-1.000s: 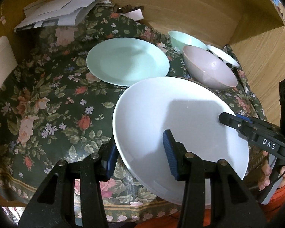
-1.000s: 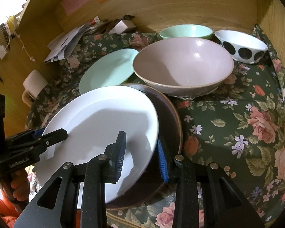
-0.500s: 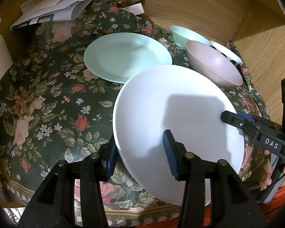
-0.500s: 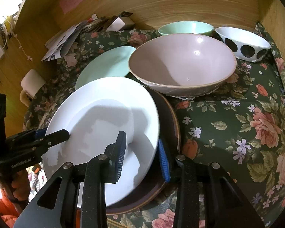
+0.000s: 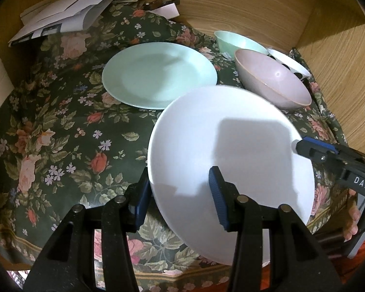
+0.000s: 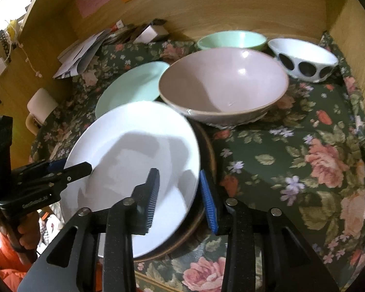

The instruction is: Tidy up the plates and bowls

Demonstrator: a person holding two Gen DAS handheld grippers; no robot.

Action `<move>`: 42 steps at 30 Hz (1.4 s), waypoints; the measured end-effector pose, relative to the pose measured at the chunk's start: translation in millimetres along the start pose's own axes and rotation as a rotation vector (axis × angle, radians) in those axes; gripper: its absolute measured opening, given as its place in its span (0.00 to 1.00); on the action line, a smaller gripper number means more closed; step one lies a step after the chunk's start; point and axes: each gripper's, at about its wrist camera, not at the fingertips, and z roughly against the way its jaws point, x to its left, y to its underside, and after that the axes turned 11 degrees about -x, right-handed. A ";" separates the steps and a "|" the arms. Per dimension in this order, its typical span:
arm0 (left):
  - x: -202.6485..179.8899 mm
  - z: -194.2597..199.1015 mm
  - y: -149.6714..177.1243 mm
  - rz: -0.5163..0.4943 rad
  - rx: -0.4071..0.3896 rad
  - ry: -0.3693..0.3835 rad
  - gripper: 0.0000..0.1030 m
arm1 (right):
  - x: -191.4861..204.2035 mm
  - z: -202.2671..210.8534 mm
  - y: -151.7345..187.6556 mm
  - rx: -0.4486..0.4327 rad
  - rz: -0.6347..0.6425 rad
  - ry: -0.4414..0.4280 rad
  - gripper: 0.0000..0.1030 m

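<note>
A white plate (image 5: pixel 228 141) is held tilted above the floral tablecloth (image 5: pixel 60 126). My left gripper (image 5: pixel 180 194) straddles its near left rim, one finger under and one on top. My right gripper (image 6: pixel 180 194) straddles its right rim over a brown plate (image 6: pixel 206 150) that lies beneath. A mint plate (image 5: pixel 158 73) lies further back. A pink bowl (image 6: pixel 223 85), a mint bowl (image 6: pixel 231 40) and a white bowl with black dots (image 6: pixel 304 59) stand at the back right.
Papers and envelopes (image 5: pixel 68 19) lie at the back left. Wooden walls (image 5: pixel 255 4) close the back and right side. A white mug (image 6: pixel 40 102) stands off the table's left edge.
The white plate has risen and tilted up off the brown plate, carried slightly left and back by both grippers. Bowls and mint plate have not moved.
</note>
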 end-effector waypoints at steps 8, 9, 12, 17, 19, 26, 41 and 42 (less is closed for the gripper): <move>-4.3 1.8 -6.1 -0.030 -0.030 -0.023 0.51 | -7.5 9.7 -1.6 -0.024 -0.006 0.030 0.35; -3.9 4.4 -7.7 -0.034 -0.043 -0.032 0.53 | -7.4 11.0 -2.7 -0.030 -0.004 0.030 0.35; -2.4 14.8 -14.9 -0.059 -0.096 -0.069 0.56 | -4.3 16.7 -8.8 -0.056 0.007 0.028 0.39; 2.9 27.2 -28.5 -0.084 -0.156 -0.133 0.56 | 4.7 24.0 -22.3 -0.110 0.029 0.013 0.47; 8.5 30.8 -34.3 -0.072 -0.168 -0.139 0.56 | 9.4 25.1 -28.2 -0.128 0.041 0.005 0.47; 22.8 36.8 -52.5 -0.060 -0.219 -0.207 0.67 | 26.7 23.2 -50.2 -0.172 0.085 -0.037 0.51; 59.8 34.5 -90.9 -0.007 -0.295 -0.224 0.90 | 48.4 -6.1 -89.8 -0.178 0.155 -0.065 0.53; 61.7 33.2 -91.8 -0.007 -0.294 -0.221 0.90 | 49.2 -9.8 -93.5 -0.176 0.159 -0.064 0.53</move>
